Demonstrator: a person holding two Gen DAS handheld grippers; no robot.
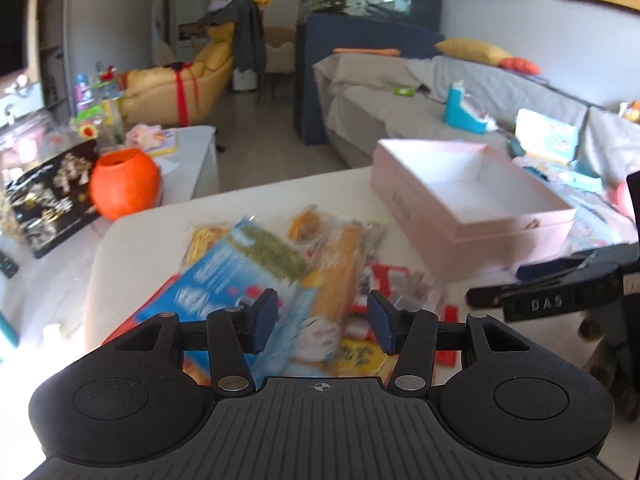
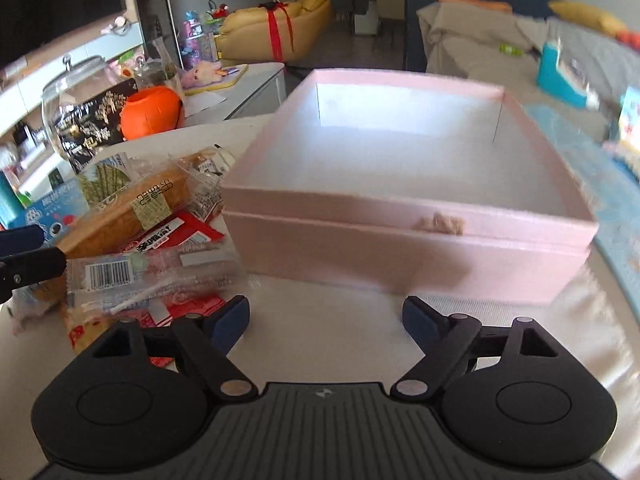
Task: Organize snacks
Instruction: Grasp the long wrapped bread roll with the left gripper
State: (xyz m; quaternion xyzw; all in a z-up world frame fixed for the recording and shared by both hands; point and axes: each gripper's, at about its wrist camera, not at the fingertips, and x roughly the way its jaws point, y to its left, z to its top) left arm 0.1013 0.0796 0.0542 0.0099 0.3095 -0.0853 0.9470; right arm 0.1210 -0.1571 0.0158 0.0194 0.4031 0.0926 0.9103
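A heap of snack packets [image 1: 280, 280] lies on the white table [image 1: 132, 248]: a blue bag [image 1: 216, 280], a long bread in clear wrap [image 1: 340, 276], red packets [image 1: 400, 280]. My left gripper [image 1: 322, 322] is open and empty just above the heap. An open, empty pink box [image 1: 472, 200] stands to the right. In the right wrist view the box [image 2: 400, 248] fills the middle and the heap [image 2: 140, 240] lies left. My right gripper [image 2: 326, 320] is open and empty in front of the box. It also shows in the left wrist view [image 1: 552, 292].
An orange pumpkin pot [image 1: 124, 184] and a black printed box [image 1: 52, 196] sit on a side table at the left. A grey-covered sofa [image 1: 400, 96] with a blue tissue holder [image 1: 464, 112] runs behind the table. A glass jar [image 2: 76, 100] stands at the left.
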